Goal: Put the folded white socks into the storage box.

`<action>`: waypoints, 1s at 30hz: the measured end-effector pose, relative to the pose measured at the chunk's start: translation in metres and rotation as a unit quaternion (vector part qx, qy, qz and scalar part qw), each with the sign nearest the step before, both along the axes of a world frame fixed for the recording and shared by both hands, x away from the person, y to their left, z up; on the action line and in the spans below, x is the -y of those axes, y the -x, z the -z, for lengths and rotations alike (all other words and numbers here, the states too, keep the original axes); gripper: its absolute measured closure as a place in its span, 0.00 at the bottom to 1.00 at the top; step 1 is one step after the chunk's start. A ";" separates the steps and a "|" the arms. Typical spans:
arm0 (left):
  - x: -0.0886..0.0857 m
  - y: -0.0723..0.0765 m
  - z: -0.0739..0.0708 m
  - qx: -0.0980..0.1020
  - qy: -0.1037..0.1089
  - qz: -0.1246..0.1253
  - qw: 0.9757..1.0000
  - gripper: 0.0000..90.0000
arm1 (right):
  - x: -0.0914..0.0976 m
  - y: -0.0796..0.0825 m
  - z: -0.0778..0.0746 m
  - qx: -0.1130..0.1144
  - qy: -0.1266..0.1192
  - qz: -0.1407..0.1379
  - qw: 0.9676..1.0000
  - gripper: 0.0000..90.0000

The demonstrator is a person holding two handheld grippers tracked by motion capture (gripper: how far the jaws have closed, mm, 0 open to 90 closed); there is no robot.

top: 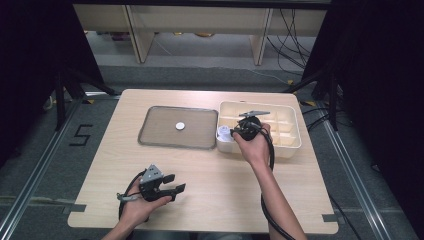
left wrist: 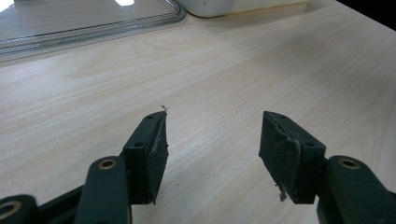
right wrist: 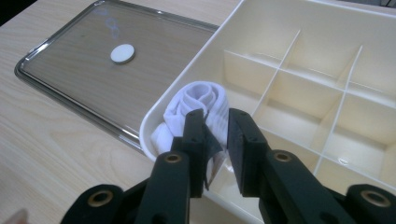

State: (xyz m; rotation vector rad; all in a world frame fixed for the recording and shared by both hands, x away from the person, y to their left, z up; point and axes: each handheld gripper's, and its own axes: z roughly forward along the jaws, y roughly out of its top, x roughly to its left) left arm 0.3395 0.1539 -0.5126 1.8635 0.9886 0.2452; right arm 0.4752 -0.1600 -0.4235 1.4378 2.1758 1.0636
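My right gripper (right wrist: 215, 135) jaws clamp the rolled white sock (right wrist: 196, 109) in the divided organizer box's (right wrist: 327, 28) corner compartment. Left gripper (left wrist: 212, 140) jaws apart, idle over tabletop. Next, likely: lift straight up.

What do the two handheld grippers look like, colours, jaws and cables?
Both are black. The left gripper has two flat, rectangular jaws with worn, fraying pads, a grey three-cornered plate on top and a black cable. The right gripper has the same black jaws, brass-coloured rivets, a grey plate and a black cable. The forearms are bare.

Left gripper (top: 170, 183) jaws wide; right gripper (top: 235, 132) jaws pinched close.
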 end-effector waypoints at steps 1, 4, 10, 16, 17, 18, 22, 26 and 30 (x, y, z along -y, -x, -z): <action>0.000 0.000 0.000 0.000 0.001 0.000 1.000 0.46 | 0.001 0.003 -0.001 -0.002 0.000 0.000 1.000 0.90; 0.000 0.000 0.001 0.004 0.002 -0.001 1.000 0.46 | 0.004 0.010 0.000 0.005 0.002 -0.004 1.000 0.93; -0.001 0.000 0.000 0.011 0.001 -0.005 1.000 0.46 | 0.013 0.027 0.003 0.021 0.001 -0.014 1.000 0.94; -0.003 -0.002 0.002 0.014 0.000 -0.014 1.000 0.46 | 0.024 0.048 0.006 0.036 -0.009 -0.010 0.999 0.91; -0.004 -0.002 0.003 0.015 0.001 -0.013 1.000 0.46 | 0.027 0.051 0.006 0.034 -0.009 -0.012 0.999 0.91; -0.004 -0.003 0.004 0.015 0.001 -0.017 1.000 0.46 | 0.028 0.055 0.006 0.033 -0.007 -0.012 0.999 0.90; -0.007 -0.003 0.004 0.023 -0.006 -0.025 0.999 0.46 | 0.035 0.069 0.011 0.044 -0.014 -0.006 0.999 0.88; -0.008 -0.004 0.003 0.031 0.001 -0.029 0.999 0.46 | 0.043 0.080 0.016 0.045 -0.014 -0.007 0.999 0.86; -0.010 -0.005 0.004 0.038 -0.001 -0.033 0.999 0.46 | 0.049 0.090 0.023 0.045 -0.014 -0.003 0.999 0.83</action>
